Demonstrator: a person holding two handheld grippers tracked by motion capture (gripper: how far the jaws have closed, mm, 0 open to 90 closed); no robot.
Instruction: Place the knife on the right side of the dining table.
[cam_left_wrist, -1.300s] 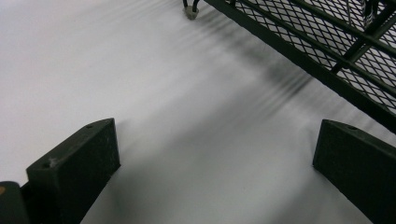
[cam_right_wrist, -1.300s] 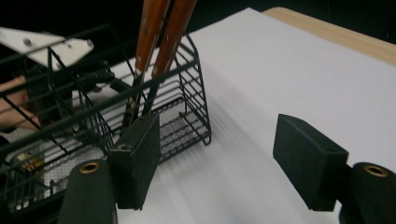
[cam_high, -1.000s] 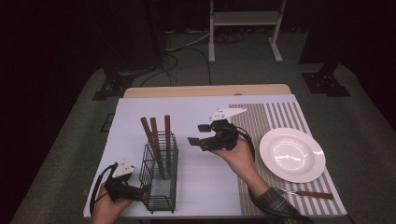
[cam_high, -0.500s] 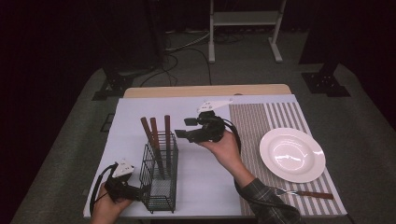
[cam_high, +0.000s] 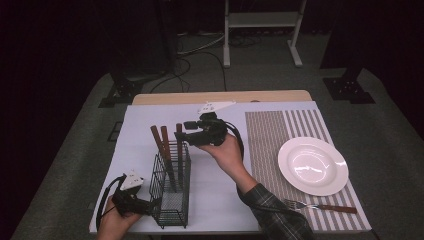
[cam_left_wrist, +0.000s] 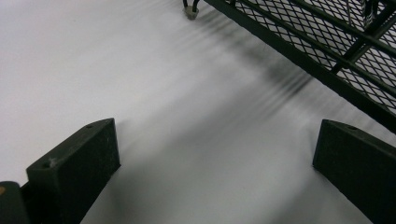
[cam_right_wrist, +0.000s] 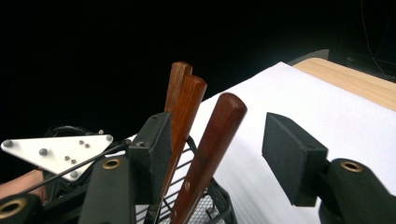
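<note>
Right claw (cam_high: 181, 131) is up at the top of the wire basket (cam_high: 171, 192), jaws spread wide, the nearest wooden handle (cam_right_wrist: 210, 154) standing in the gap between them. No pad contact that I can make out. Three wooden handles (cam_high: 165, 150) stick up out of the basket, reddish-brown, rounded tips, leaning slightly. Whatever is on their lower ends is hidden by the mesh, so I can't tell which utensils they are.

Left claw (cam_high: 150, 204) sits low at the basket's near-left corner, jaws wide apart on the white sheet (cam_left_wrist: 140, 93), empty. In the left gripper view the basket base is cut off at top right: black frame bar, fine diamond mesh, one small foot.

Bench (cam_high: 220, 96) is light wood, mostly covered by the white sheet. Striped grey placemat (cam_high: 270, 135) on the right carries a glossy white plate (cam_high: 313, 165). Fork (cam_high: 320, 206) with a wooden handle lies just in front of the plate. The plaid sleeve (cam_high: 272, 215) is cut off at the bottom edge.
</note>
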